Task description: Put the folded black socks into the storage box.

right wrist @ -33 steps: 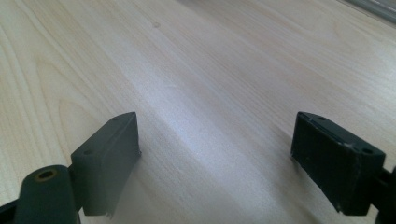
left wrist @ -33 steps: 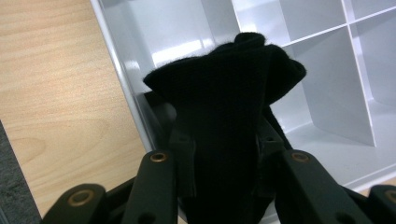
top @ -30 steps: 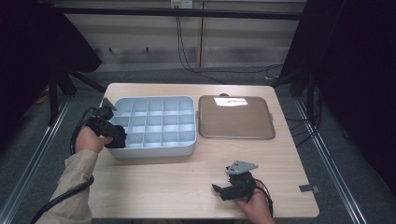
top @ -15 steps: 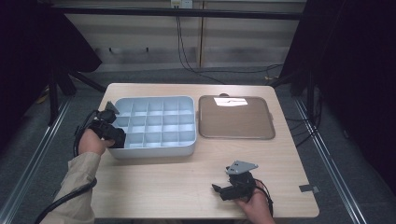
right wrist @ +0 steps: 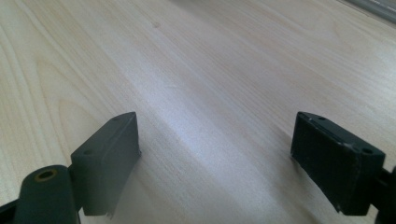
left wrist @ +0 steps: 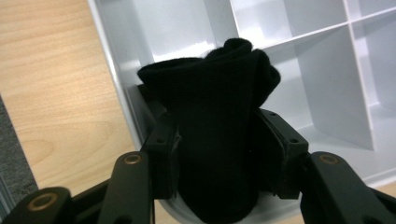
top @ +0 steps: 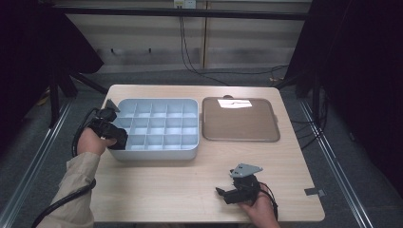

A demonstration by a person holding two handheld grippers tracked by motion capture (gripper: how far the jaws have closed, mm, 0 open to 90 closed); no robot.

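One black sock [left wrist: 219,135], clamped in the left hand-held gripper [left wrist: 219,154], hangs over the divided tray's [top: 157,154] lower-left compartment, unreleased. Right hand-held gripper [right wrist: 224,158] rests wide open and empty on the tabletop [top: 166,190].

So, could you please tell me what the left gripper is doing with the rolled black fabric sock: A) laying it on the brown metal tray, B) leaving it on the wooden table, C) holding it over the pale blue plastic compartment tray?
C: the left gripper clamps the rolled black fabric sock above a corner cell of the pale blue plastic compartment tray.
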